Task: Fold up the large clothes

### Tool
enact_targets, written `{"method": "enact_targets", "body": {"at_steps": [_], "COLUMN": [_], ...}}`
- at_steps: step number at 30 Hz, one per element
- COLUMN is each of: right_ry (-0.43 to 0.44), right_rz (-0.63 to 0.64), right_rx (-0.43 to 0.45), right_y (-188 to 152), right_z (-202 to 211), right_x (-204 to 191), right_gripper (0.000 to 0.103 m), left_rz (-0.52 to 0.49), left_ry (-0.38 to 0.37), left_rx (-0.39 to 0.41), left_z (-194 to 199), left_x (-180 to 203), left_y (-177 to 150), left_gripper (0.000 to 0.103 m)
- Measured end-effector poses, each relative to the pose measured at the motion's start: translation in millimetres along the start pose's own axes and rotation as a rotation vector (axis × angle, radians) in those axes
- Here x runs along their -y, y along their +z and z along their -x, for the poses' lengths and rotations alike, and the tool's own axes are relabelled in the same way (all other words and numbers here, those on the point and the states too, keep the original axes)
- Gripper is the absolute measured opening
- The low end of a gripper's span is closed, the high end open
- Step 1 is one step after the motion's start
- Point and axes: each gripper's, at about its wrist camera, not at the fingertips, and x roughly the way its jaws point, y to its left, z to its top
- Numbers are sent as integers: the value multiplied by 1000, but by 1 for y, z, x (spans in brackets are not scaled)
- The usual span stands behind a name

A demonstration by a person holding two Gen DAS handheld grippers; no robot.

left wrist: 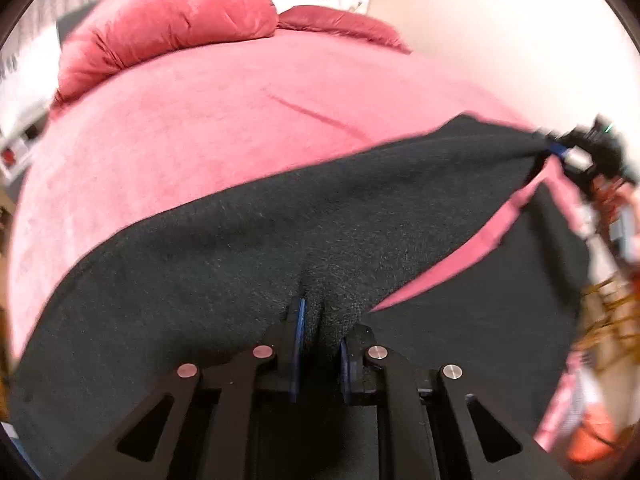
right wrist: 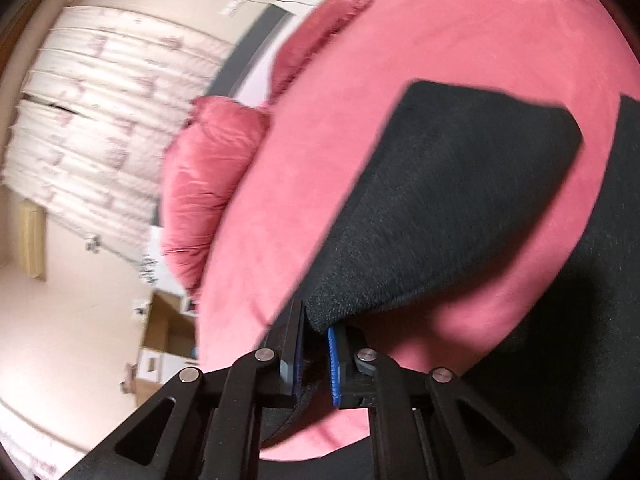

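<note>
Left wrist view: my left claw [left wrist: 320, 320] is pressed together on a bunched pinch of the large dark charcoal knitted garment [left wrist: 280, 220], the cloth puckering between the blue pads at six o'clock of the frame. From that pinch the held edge runs taut up toward two o'clock, where my right claw [left wrist: 560, 152] bites the other end of it. Below that edge the garment hangs away toward five o'clock, and a strip of the pink velvety bed cover [left wrist: 200, 120] shows through the gap.

In the right wrist view, my right claw [right wrist: 316, 332] is shut on a corner of the same knit, which spreads out from the pads toward one o'clock, lifted off the bed. More of the garment [right wrist: 460, 184] lies at three o'clock.

What I judge the fold turns on: the long axis is the stretched edge between my two claws, and the open bed lies beyond it at twelve o'clock, toward the puffy pink pillow [left wrist: 168, 32]. Both hands look equally committed; neither is nearer the free fabric.
</note>
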Motion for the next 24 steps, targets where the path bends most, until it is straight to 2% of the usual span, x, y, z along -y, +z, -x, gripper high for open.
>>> {"method": "enact_targets", "body": {"at_steps": [1, 2, 3, 4, 5, 6, 7, 8, 9, 11, 14, 16, 18, 21, 24], "right_ry": [20, 20, -1, -43, -100, -158, -251, -314, -323, -279, -245, -270, -297, -339, -358], "right_rz": [11, 16, 7, -15, -31, -29, -23, -23, -41, -81, -89, -50, 16, 108, 149], "right_rx": [9, 18, 24, 12, -17, -44, -73, -85, -80, -55, 11, 25, 12, -22, -57], "right_y": [-1, -1, -1, -5, -6, -7, -12, -16, -23, -32, -52, -68, -90, -129, -159], "right_z": [6, 10, 10, 9, 1, -5, -9, -10, -6, 8, 39, 54, 66, 81, 90], "right_x": [-4, -5, -3, 4, 13, 20, 29, 35, 45, 54, 62, 58, 54, 45, 40], "right_gripper": [10, 10, 10, 12, 15, 25, 32, 33, 35, 38, 39, 39, 39, 39, 39], "left_rz": [20, 14, -11, -34, -34, -9, 22, 79, 126, 250, 445, 608, 713, 789, 830], "left_ry": [-48, -86, -78, -53, -17, -3, 1, 9, 20, 86, 200, 244, 289, 380, 397], "left_rx": [-6, -28, -50, -74, -105, -110, -97, -65, -37, 53, 154, 206, 217, 203, 192], "left_z": [5, 8, 9, 8, 9, 13, 21, 35, 47, 76, 114, 139, 152, 168, 169], "left_x": [-4, -6, -5, -4, -7, -12, -18, -30, -37, -59, -85, -107, -121, -133, -130], "left_y": [-2, -8, -13, -20, -29, -39, -47, -60, -71, -100, -149, -190, -218, -256, -275], "left_gripper": [16, 23, 24, 35, 41, 45, 45, 51, 56, 75, 82, 83, 86, 87, 87]}}
